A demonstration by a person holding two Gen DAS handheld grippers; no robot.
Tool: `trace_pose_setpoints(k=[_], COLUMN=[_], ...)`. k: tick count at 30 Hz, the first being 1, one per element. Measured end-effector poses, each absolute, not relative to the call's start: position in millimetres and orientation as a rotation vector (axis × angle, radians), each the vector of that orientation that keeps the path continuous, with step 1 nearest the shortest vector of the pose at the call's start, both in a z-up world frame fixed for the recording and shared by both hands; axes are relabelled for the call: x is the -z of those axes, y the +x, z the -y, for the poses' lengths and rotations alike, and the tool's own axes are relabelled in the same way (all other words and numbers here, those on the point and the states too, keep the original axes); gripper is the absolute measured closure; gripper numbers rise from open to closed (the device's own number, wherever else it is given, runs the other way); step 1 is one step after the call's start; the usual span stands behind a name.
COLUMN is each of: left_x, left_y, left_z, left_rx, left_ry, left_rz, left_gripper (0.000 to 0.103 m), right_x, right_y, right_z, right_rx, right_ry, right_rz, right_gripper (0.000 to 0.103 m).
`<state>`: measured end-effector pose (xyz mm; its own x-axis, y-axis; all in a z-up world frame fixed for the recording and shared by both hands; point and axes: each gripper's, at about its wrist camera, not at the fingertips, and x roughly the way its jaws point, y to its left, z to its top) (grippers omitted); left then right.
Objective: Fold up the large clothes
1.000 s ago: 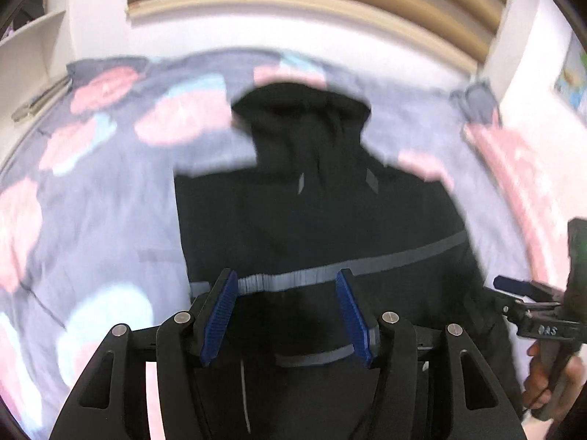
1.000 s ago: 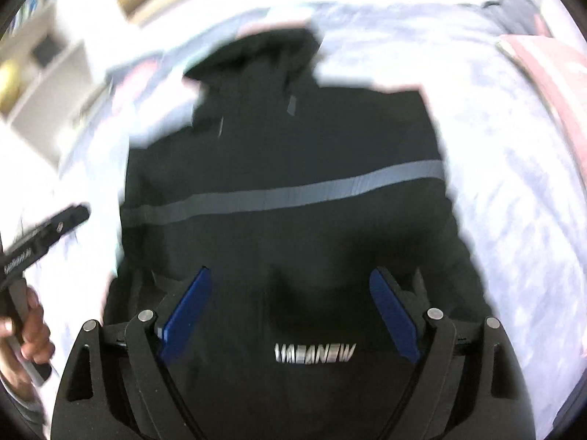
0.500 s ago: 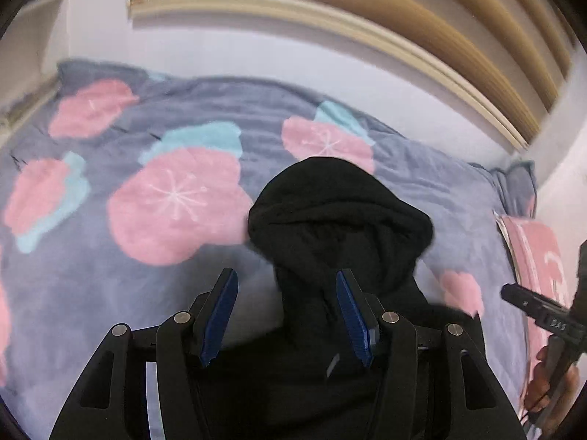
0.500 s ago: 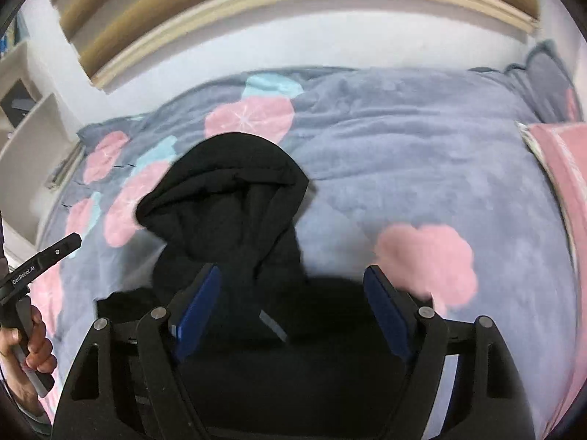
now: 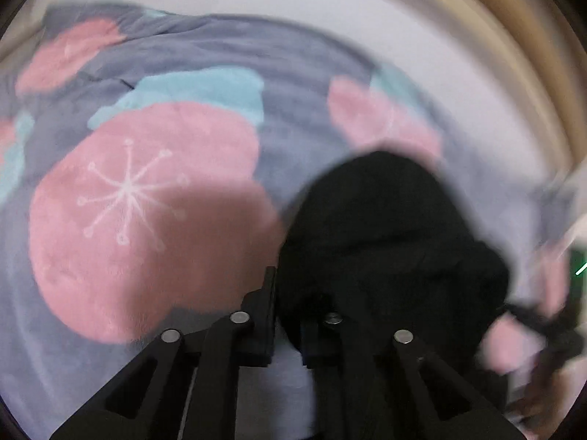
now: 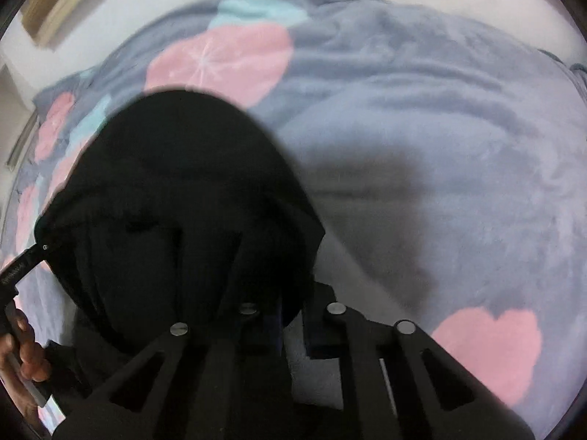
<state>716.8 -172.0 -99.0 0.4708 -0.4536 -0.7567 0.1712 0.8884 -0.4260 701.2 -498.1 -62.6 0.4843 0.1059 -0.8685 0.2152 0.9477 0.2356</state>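
Left wrist view shows your left gripper [image 5: 284,315] and right gripper [image 6: 290,315] each clenched on the black hooded jacket's hood [image 6: 176,198] (lying on the grey flowered bed blanket [image 6: 422,128]), so pull both corners evenly.

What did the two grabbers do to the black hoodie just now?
Both the left gripper and right gripper closed from open, pinching the black hoodie near its hood from each side. The flowery blanket stayed put.

Black left tool [image 5: 288,315], right tool [image 6: 291,315]; silver screws.
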Motion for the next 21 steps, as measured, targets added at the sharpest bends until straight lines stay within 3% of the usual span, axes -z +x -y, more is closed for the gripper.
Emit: trace_pose_setpoints(k=[2,5,10,14,16,17,18,19,21], left_x=[77.5,75.5,173.6,137.4,115.7,104.8,90.0,80.3,53.9], left_y=[703.8,683.3,692.8,677.9,663.9,654.9,645.8,644.6,647.1], left_z=[151.3,142.2,159.1,144.1,138.3,134.9,130.3,128.7,130.8], left_rx=[0.465,0.52,0.46,0.53,0.57,0.577,0.577,0.579,0.605], left_ry=[-0.403,-0.437,-0.331,-0.37,-0.308,-0.278,-0.257,-0.252,-0.274], left_rz=[-0.965,-0.974,-1.264,-1.179,-1.135,-1.112,-1.075,-1.05,-0.967], left_gripper=[0.094,0.093,0.089,0.085,0.079,0.07,0.062,0.06,0.057], right_x=[37.5,51.9,135.3,104.3,78.3,65.6,50.1,38.3,8.2], right_y=[673.7,659.0,669.4,661.5,647.5,641.4,636.3,635.1,637.1], right_z=[510.3,508.0,500.2,508.7,508.5,507.3,505.1,503.2,493.9], right_rx=[0.021,0.018,-0.001,-0.036,-0.049,-0.046,-0.049,-0.058,-0.079], right_ry=[0.379,0.367,0.361,0.397,0.342,0.312,0.289,0.28,0.261], right_rz=[-0.969,-0.998,-1.202,-1.175,-1.13,-1.108,-1.072,-1.04,-0.959], right_gripper=[0.095,0.096,0.096,0.09,0.075,0.068,0.054,0.048,0.048])
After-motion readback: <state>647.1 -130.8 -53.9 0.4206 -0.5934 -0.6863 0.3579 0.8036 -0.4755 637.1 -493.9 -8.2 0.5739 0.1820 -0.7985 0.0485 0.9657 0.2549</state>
